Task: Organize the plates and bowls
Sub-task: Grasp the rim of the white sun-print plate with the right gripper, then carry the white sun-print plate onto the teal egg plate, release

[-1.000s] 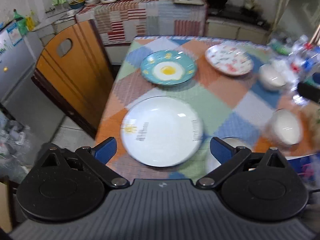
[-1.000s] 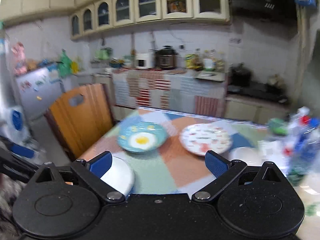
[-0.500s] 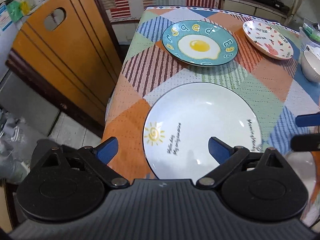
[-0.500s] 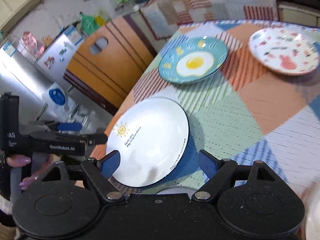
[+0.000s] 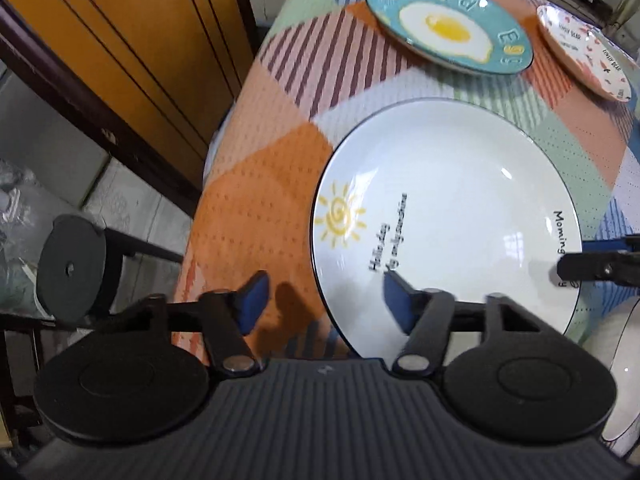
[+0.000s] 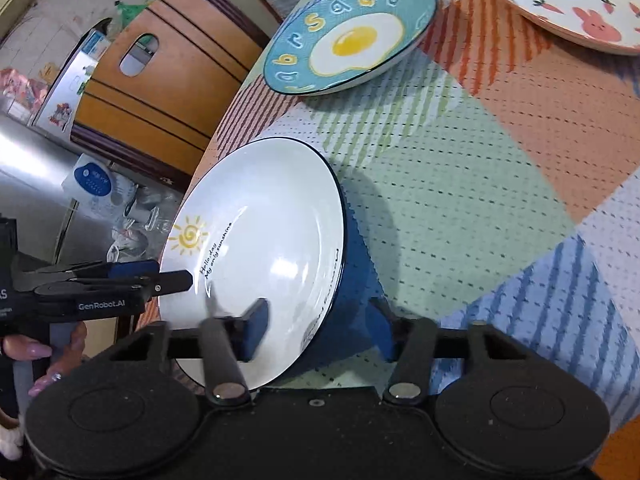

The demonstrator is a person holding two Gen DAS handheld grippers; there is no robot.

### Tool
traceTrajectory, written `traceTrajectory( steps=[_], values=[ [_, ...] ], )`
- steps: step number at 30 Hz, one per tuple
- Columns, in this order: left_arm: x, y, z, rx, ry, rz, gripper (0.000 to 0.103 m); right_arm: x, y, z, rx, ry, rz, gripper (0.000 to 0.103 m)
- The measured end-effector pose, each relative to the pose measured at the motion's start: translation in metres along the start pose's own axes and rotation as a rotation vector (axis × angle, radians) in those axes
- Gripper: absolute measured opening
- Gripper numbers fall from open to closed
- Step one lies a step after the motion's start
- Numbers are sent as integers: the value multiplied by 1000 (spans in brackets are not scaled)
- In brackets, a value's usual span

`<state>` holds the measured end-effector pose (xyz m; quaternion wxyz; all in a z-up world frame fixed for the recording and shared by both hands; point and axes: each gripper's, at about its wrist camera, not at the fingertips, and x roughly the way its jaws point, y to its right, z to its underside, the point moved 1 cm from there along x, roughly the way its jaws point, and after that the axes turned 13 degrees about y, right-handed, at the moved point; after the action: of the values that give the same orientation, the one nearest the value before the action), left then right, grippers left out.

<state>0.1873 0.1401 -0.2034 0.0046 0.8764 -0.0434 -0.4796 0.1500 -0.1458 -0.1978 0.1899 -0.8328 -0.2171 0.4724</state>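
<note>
A large white plate with a sun drawing lies at the near left of the patchwork table. My left gripper is open and straddles its near left rim, one finger over the plate and one over the cloth. My right gripper is open and straddles the plate's right rim; it also shows in the left wrist view. A teal fried-egg plate and a pink rabbit plate lie farther back.
A white bowl sits at the near right. A wooden chair stands against the table's left edge. A black stool stands on the floor at the left. The table's left edge drops off beside the white plate.
Both grippers have moved down and in toward the white plate and narrowed their opening. They now straddle its left and right rims.
</note>
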Motion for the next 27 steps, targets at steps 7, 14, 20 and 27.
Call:
traceTrajectory(
  steps=[7, 14, 20, 27],
  values=[
    [-4, 3, 6, -16, -15, 26, 18, 13, 7, -6, 0, 12, 1, 14],
    [-2, 2, 7, -54, -6, 25, 20, 17, 10, -9, -1, 10, -20, 14],
    [1, 10, 10, 7, 17, 29, 26, 22, 18, -11, 40, 10, -39, 13],
    [-6, 12, 8, 32, -6, 23, 23, 17, 12, -14, -5, 10, -59, 14]
  ],
)
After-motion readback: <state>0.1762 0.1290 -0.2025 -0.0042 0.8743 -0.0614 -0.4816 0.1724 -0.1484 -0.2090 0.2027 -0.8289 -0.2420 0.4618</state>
